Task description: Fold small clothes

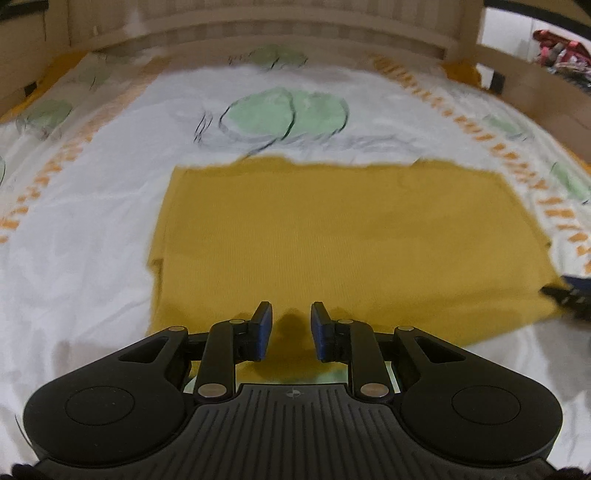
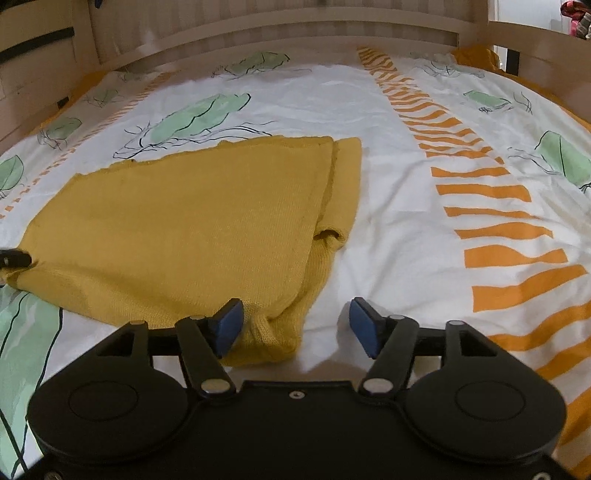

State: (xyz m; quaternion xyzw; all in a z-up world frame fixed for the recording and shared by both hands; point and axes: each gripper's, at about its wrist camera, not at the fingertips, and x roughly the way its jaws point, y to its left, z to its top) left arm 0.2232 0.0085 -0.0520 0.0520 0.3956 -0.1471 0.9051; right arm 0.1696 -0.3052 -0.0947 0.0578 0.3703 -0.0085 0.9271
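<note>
A mustard-yellow knitted top (image 1: 332, 240) lies flat and partly folded on the bed; it also shows in the right wrist view (image 2: 184, 229), with a sleeve folded in along its right side (image 2: 340, 192). My left gripper (image 1: 291, 325) is open with a narrow gap, over the near hem of the top. My right gripper (image 2: 295, 317) is wide open at the top's near right corner, with the hem between its fingers. The left gripper's tip (image 2: 13, 258) touches the top's left edge in the right wrist view. The right gripper's tip (image 1: 565, 299) shows at the far right.
The bed sheet (image 2: 388, 221) is white with green leaf prints and orange stripes (image 2: 509, 254). A wooden headboard (image 2: 277, 33) runs along the far side, with a wooden rail on the right (image 1: 535, 85). Coloured items (image 1: 557, 51) lie beyond the rail.
</note>
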